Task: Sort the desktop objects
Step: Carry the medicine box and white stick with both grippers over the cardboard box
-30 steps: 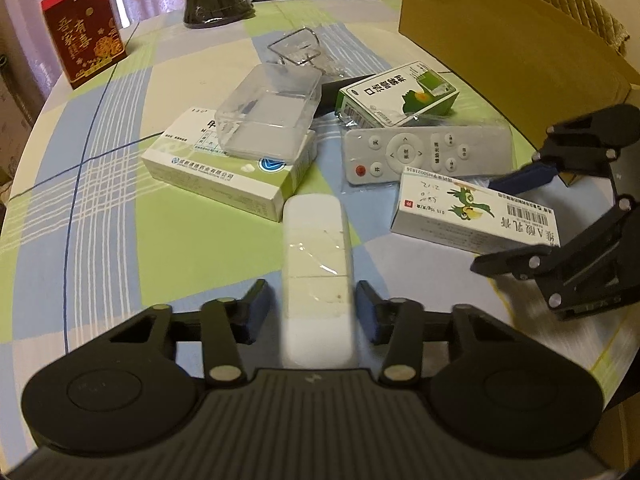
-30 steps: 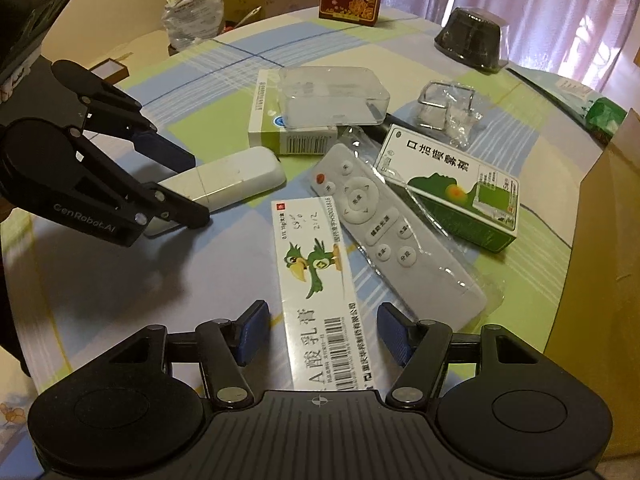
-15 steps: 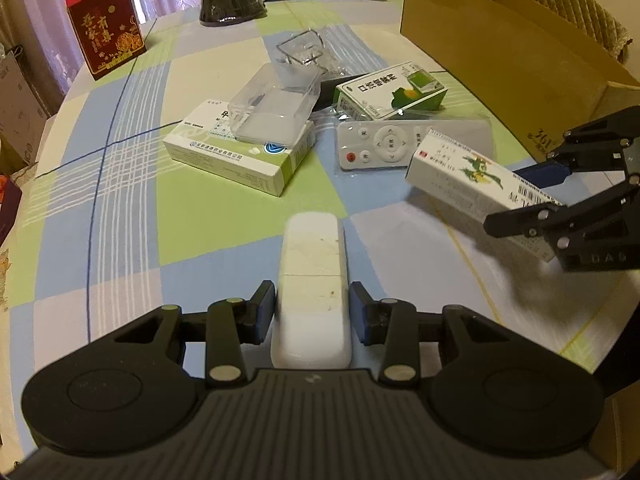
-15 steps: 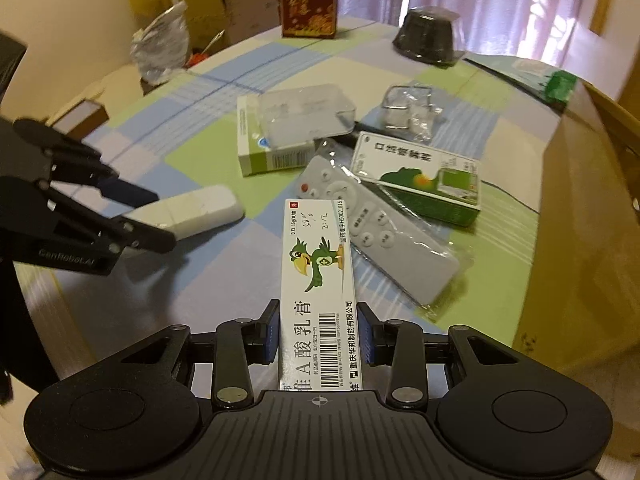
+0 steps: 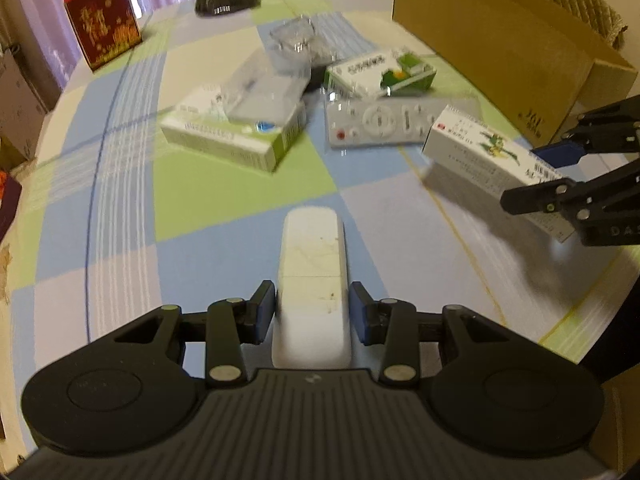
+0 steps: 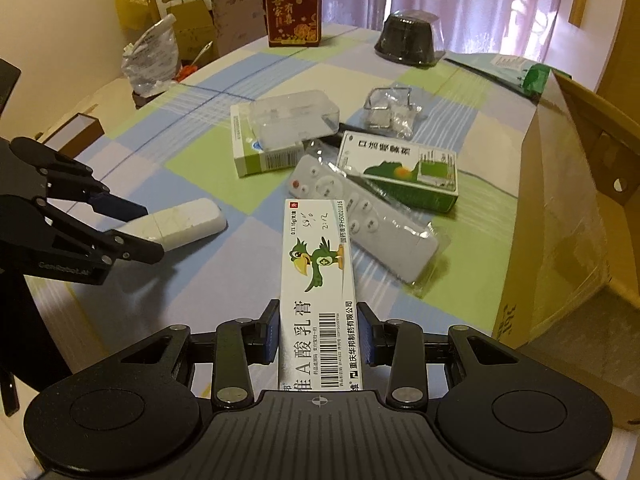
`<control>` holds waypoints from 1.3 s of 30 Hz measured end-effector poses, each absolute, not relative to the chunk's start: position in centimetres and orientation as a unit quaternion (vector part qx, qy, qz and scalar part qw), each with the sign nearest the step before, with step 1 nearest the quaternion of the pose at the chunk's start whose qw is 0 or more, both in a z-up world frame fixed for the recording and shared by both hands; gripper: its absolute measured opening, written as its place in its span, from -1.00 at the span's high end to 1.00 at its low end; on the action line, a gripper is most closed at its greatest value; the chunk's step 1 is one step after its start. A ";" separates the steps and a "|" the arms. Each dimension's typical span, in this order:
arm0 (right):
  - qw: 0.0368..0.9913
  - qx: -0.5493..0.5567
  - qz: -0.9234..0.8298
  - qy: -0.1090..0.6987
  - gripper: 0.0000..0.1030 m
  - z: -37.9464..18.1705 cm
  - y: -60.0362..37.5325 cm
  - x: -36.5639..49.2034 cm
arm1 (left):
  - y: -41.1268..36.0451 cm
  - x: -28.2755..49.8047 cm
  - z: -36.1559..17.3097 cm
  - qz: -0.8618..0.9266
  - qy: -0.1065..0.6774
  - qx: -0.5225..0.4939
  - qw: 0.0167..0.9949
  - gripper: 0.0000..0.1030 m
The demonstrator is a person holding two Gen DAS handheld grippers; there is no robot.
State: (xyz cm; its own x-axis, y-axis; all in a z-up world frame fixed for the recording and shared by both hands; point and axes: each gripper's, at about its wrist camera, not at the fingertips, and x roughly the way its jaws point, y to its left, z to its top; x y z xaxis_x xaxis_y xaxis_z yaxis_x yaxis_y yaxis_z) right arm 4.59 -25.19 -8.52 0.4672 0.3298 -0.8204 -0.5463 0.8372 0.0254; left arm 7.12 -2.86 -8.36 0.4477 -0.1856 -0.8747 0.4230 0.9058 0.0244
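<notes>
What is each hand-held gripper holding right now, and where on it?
Left hand-held gripper: white remote, clamped across its near end. Right hand-held gripper: bird-print medicine box, gripped by its long sides at the barcode end.

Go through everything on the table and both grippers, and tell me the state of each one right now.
Left gripper: shut on the white case.
White case: gripped, closed.
Right gripper: shut on the ointment box.
Ointment box: gripped, raised off the table.
Remote: lying flat in a clear sleeve.
Green medicine box: closed, resting partly on the remote.
Clear plastic box: resting on the green-and-white box.
Cardboard box: open at the top.
</notes>
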 end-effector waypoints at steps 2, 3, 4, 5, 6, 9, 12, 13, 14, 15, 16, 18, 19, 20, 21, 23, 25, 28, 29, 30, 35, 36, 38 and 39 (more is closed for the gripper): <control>0.846 -0.121 0.258 0.450 0.27 -8.9 -25.2 4.6 | -2.9 7.2 -9.0 -0.179 0.499 0.121 0.839 0.32; 0.846 -0.121 0.258 0.451 0.27 -9.1 -25.2 4.7 | -2.9 7.2 -9.2 -0.180 0.501 0.121 0.838 0.32; 0.846 -0.121 0.258 0.452 0.27 -9.1 -25.2 4.8 | -2.9 7.3 -9.3 -0.180 0.500 0.119 0.839 0.31; 0.845 -0.120 0.258 0.452 0.27 -9.2 -25.1 4.9 | -2.8 7.4 -9.4 -0.180 0.499 0.118 0.839 0.26; 0.845 -0.120 0.257 0.452 0.27 -9.3 -25.1 4.9 | -2.8 7.5 -9.5 -0.180 0.499 0.116 0.840 0.18; 0.845 -0.119 0.257 0.453 0.27 -9.5 -25.0 5.2 | -2.7 7.8 -9.7 -0.183 0.497 0.114 0.841 0.17; 0.846 -0.117 0.256 0.454 0.27 -9.6 -24.9 5.4 | -2.9 7.9 -9.6 -0.193 0.497 0.118 0.838 0.33; 0.847 -0.115 0.256 0.452 0.27 -9.5 -24.8 5.5 | -2.8 8.0 -9.5 -0.192 0.498 0.115 0.838 0.33; 0.848 -0.114 0.256 0.450 0.27 -9.3 -24.7 5.5 | -2.8 8.0 -9.5 -0.192 0.499 0.111 0.838 0.34; 0.849 -0.112 0.257 0.448 0.27 -9.1 -24.7 5.5 | -2.7 8.0 -9.4 -0.191 0.497 0.109 0.840 0.34; 0.851 -0.112 0.257 0.445 0.27 -8.9 -24.7 5.4 | -2.7 7.8 -9.2 -0.191 0.493 0.107 0.842 0.34; 0.854 -0.111 0.258 0.439 0.27 -8.4 -24.6 5.2 | -2.7 7.6 -8.7 -0.193 0.489 0.104 0.844 0.34; 0.855 -0.111 0.258 0.435 0.27 -8.1 -24.7 5.1 | -2.7 7.5 -8.4 -0.193 0.486 0.104 0.846 0.34; 0.857 -0.110 0.258 0.433 0.27 -7.8 -24.7 5.1 | -2.8 7.5 -8.0 -0.194 0.483 0.105 0.848 0.34; 0.859 -0.108 0.256 0.429 0.27 -7.5 -24.9 5.0 | -2.9 7.5 -7.6 -0.194 0.479 0.104 0.849 0.34; 0.864 -0.104 0.251 0.423 0.27 -6.8 -25.1 5.0 | -3.1 7.5 -6.7 -0.196 0.472 0.104 0.853 0.34; 0.870 -0.099 0.244 0.416 0.27 -5.9 -25.5 5.0 | -3.4 7.6 -5.8 -0.198 0.463 0.105 0.858 0.34; 0.881 -0.087 0.230 0.404 0.27 -4.3 -26.5 5.1 | -4.2 8.1 -4.2 -0.206 0.449 0.108 0.863 0.34; 0.885 -0.081 0.224 0.401 0.27 -3.7 -26.9 5.2 | -4.6 8.3 -3.6 -0.209 0.443 0.109 0.865 0.34; 0.889 -0.075 0.216 0.397 0.27 -3.1 -27.4 5.3 | -5.0 8.5 -2.9 -0.214 0.437 0.110 0.867 0.34; 0.910 -0.036 0.167 0.377 0.27 0.3 -30.9 6.2 | -8.5 10.2 0.7 -0.246 0.404 0.121 0.873 0.34; 0.914 -0.030 0.159 0.372 0.27 1.1 -31.8 6.4 | -9.3 10.5 1.3 -0.254 0.398 0.123 0.873 0.34; 0.922 -0.024 0.141 0.360 0.27 2.4 -33.5 6.7 | -11.3 11.2 2.7 -0.270 0.381 0.130 0.875 0.34; 0.925 -0.023 0.131 0.355 0.27 3.1 -34.4 6.9 | -12.3 11.4 3.4 -0.277 0.374 0.132 0.875 0.34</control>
